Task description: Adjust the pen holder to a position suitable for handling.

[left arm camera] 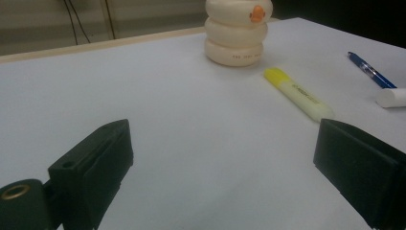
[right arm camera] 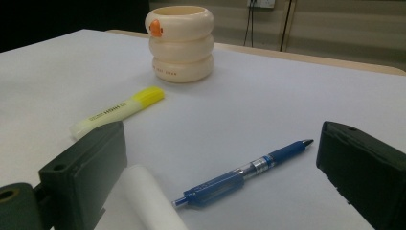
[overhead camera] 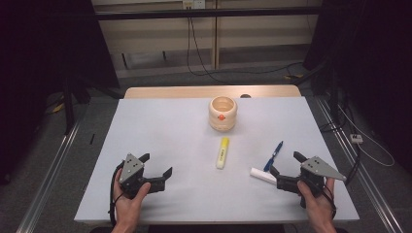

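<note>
A cream ribbed pen cup (overhead camera: 222,113) (left arm camera: 238,32) (right arm camera: 180,43) with a small orange mark stands at the far middle of the white table (overhead camera: 160,131). In front of it lie a yellow highlighter (overhead camera: 222,152) (left arm camera: 298,95) (right arm camera: 117,111), a blue pen (overhead camera: 274,155) (left arm camera: 371,71) (right arm camera: 242,174) and a white cylinder (overhead camera: 263,175) (left arm camera: 392,97) (right arm camera: 149,199). My left gripper (overhead camera: 156,165) (left arm camera: 225,177) rests open at the near left, nothing between its jaws. My right gripper (overhead camera: 286,163) (right arm camera: 220,187) is open at the near right, the pen and the cylinder's end lying on the table between its jaws.
A wooden strip (overhead camera: 209,91) runs along the table's far edge. Beyond it are a wall, cables (overhead camera: 194,53) and dark stands at both sides. Metal rails (overhead camera: 53,160) run along the floor beside the table.
</note>
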A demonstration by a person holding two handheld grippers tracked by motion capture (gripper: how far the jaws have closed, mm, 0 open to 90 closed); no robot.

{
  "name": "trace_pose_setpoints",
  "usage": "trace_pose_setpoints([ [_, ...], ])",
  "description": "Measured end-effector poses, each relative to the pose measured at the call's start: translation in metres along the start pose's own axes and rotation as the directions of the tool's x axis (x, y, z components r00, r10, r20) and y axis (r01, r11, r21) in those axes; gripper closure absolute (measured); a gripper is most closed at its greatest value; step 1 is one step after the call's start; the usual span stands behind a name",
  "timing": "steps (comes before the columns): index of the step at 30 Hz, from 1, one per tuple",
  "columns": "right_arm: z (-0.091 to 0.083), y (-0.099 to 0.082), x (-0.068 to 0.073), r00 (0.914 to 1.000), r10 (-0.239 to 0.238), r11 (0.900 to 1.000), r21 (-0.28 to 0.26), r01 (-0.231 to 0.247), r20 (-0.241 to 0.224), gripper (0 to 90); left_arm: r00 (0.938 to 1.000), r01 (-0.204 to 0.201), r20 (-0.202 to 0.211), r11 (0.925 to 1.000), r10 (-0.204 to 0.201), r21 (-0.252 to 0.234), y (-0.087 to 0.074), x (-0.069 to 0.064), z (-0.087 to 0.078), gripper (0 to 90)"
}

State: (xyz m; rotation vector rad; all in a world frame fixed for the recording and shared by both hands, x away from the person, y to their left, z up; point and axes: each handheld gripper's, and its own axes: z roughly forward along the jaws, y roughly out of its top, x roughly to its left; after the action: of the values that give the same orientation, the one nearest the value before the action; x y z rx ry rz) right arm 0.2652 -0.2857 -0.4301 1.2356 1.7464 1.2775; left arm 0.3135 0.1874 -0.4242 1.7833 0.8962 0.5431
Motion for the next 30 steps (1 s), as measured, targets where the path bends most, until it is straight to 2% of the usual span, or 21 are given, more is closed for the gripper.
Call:
trace_pose_setpoints([
  [7, 0.000, -0.001, -0.002, 0.9999, 0.007, 1.0000, 0.003, -0.007, -0.009, 3.0, 1.0000, -0.006, -0.001, 0.9998, 0.006, 0.017, 0.001, -0.005, 0.005, 6.3],
  [11, -0.001, 0.000, -0.003, 0.9999, 0.013, 0.9999, 0.001, -0.013, -0.010, 2.9, 0.9998, -0.014, 0.011, 0.9995, 0.014, 0.028, 0.002, -0.005, 0.007, 6.3],
  [23, -0.001, 0.000, -0.005, 0.9999, 0.014, 0.9999, 0.005, -0.014, -0.004, 2.7, 0.9997, -0.020, 0.015, 0.9998, 0.020, -0.006, 0.018, -0.006, 0.011, 5.8],
  [25, -0.001, 0.000, -0.005, 0.9999, 0.016, 0.9999, 0.006, -0.016, -0.004, 2.7, 0.9992, -0.033, 0.023, 0.9994, 0.033, -0.010, 0.023, -0.007, 0.015, 5.4],
  [27, -0.001, 0.000, -0.005, 0.9999, 0.015, 0.9999, 0.006, -0.015, -0.003, 2.8, 0.9991, -0.029, 0.031, 0.9995, 0.029, -0.012, 0.024, -0.007, 0.017, 5.4],
  [30, -0.001, 0.000, -0.005, 0.9999, 0.013, 0.9999, 0.007, -0.013, -0.005, 2.5, 0.9975, -0.031, 0.064, 0.9995, 0.031, -0.006, 0.029, -0.009, 0.023, 5.4],
])
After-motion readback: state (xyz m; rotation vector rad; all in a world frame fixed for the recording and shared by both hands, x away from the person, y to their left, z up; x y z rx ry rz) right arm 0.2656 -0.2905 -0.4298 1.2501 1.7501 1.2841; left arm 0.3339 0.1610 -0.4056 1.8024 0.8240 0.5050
